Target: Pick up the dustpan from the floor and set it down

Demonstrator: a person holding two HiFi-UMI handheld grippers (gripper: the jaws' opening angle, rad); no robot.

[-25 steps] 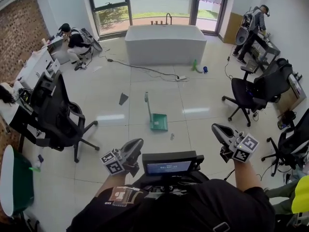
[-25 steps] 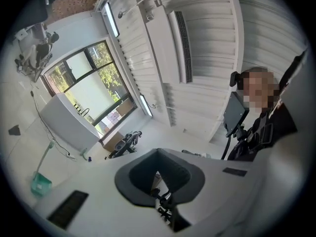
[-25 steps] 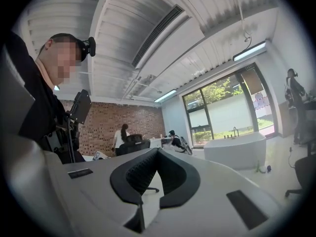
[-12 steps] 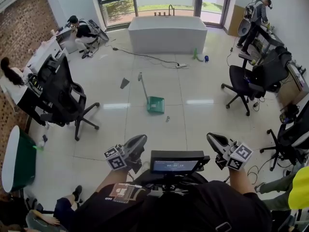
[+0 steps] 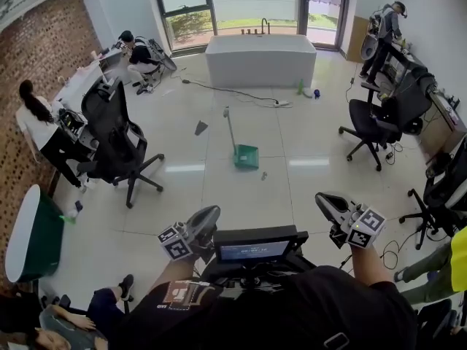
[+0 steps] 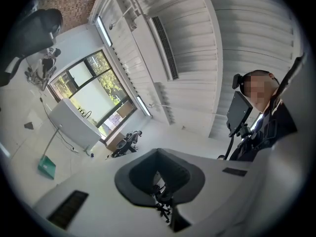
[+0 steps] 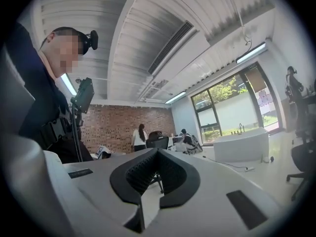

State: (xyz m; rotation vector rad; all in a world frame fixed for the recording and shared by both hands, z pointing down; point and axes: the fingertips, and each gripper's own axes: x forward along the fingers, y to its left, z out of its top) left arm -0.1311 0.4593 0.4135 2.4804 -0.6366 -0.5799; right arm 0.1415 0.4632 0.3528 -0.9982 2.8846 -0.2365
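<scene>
**On pale tiles at twelve o'clock: dustpan (image 5: pixel 246 155) untouched**

Across the room a glossy, pale tiled floor (image 5: pixel 219 195) was seen. It was bounded by a brick wall (image 5: pixel 36 57) at nine o'clock and by windows behind a white bathtub (image 5: pixel 260 58) at twelve. The green dustpan was found near the middle of the tiles, its long handle raised and leaning toward eleven o'clock, well apart from both grippers. The left gripper (image 5: pixel 210 214) and the right gripper (image 5: pixel 322 198) were held low at six o'clock, each with its jaws closed together on nothing.

The floor beneath the wearer was hidden by the body and a chest-mounted screen (image 5: pixel 253 250). A round green tub (image 5: pixel 29 232) was cut off at eight o'clock. A small object (image 5: pixel 263 175) just beside the dustpan could not be identified.

Bare tiles were seen between the grippers and the dustpan. That lane was flanked by a black office chair (image 5: pixel 117 141) at ten o'clock and another chair (image 5: pixel 372 126) at two. A cable (image 5: pixel 233 93) was seen beyond, near the bathtub.
</scene>
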